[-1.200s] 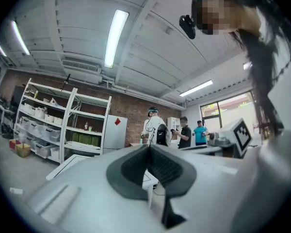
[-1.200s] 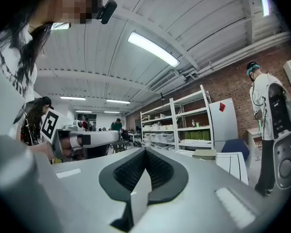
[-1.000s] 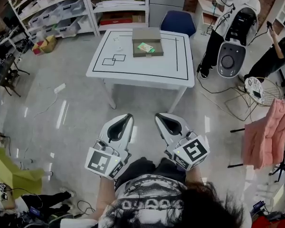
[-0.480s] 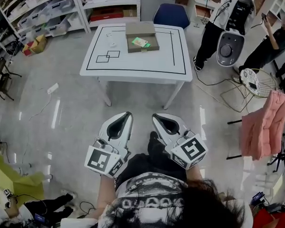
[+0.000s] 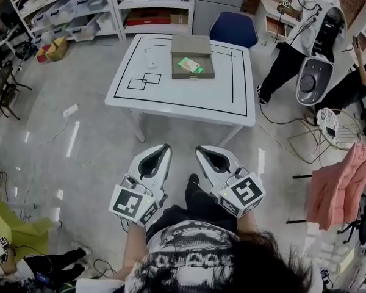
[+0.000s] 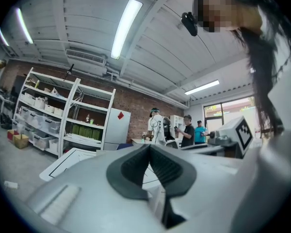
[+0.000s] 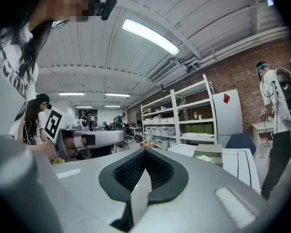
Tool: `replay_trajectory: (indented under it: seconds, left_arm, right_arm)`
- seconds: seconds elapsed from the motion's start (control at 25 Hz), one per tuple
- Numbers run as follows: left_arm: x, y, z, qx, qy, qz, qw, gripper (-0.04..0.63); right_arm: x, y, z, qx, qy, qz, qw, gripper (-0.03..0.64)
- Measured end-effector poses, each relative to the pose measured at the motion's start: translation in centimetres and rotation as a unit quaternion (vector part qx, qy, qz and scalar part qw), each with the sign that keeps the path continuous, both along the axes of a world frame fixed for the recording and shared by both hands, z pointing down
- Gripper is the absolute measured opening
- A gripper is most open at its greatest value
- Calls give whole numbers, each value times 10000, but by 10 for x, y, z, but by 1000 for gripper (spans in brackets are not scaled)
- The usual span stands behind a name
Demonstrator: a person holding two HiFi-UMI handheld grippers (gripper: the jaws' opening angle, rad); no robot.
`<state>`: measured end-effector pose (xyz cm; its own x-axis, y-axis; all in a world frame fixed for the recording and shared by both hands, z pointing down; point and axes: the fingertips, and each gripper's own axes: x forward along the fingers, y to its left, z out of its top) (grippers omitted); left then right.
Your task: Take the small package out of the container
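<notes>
The green package [image 5: 189, 65] lies in the open brown container [image 5: 178, 67]. The container sits on the white table [image 5: 189, 96], toward its far edge. From both tools the package is at 12 o'clock and well apart, with the floor [image 5: 97, 139] and the table's near edge between.

The left tool [image 5: 163, 149] and right tool [image 5: 201, 149] are side by side, low in front of the person. Their tips point to 12 o'clock and neither is over the table. Each tool's jaws are pressed together with nothing between them.

Each tool's cube bears a black-and-white square marker. Print on the package is too small to read. Black lines on the table form a large rectangle and two small overlapping squares [image 5: 143, 80], which lie at 8 o'clock of the container.
</notes>
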<state>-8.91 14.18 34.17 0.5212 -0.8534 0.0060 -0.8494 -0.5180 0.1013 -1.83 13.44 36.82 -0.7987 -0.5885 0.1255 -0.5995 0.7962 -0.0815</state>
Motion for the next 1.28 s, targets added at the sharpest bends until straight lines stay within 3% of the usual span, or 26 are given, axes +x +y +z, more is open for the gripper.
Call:
replay_trajectory:
  seconds: [0.56,1.28]
  left_arm:
    - [39,-148,-7,-1,-222,-230,9995,0]
    - [55,-199,13,-290,-367,-372,9982,0]
  right_arm:
    - [32,-165,-5,31,-149,-235,9996,-3]
    - [43,-219,21,-321,-228,-425,9983,-3]
